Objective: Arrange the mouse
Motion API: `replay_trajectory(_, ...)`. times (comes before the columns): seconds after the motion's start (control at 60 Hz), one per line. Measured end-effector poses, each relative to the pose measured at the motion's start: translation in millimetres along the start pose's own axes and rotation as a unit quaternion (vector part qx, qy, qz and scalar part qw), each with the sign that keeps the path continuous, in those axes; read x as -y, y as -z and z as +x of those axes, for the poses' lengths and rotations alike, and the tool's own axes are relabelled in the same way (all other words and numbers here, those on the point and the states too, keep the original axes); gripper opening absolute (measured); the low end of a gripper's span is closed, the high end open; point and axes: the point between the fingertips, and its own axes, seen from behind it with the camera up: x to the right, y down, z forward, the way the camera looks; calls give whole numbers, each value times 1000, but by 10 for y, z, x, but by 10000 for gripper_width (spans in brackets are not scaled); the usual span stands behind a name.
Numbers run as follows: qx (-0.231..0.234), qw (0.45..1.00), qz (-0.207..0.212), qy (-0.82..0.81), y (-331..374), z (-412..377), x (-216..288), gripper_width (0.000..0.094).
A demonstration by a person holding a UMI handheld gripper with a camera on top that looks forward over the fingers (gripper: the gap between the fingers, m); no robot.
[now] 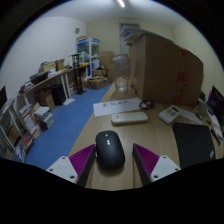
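A black computer mouse (108,149) lies on the wooden desk (130,135), between my two fingers. My gripper (112,160) is open: the magenta pads (83,160) stand at either side of the mouse with a narrow gap on each side. The mouse rests on the desk on its own. Its front end points away from me, just past the fingertips.
A white keyboard (128,117) lies on the desk beyond the mouse. A black laptop (192,143) sits to the right, with a white device (170,114) behind it. A large cardboard box (165,65) and a clear bottle (121,72) stand further back. Shelves (30,100) and blue floor lie to the left.
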Motion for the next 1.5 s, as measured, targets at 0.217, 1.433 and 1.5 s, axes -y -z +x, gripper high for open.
replay_trajectory(0.217,-64,997,-9,-44,-121,41,57,474)
replay_trajectory(1.433,-81,994,-34,-67,372,3063,-186,512)
replay_trajectory(1.5,-81,992,-59,-77,410,3032,-214,780)
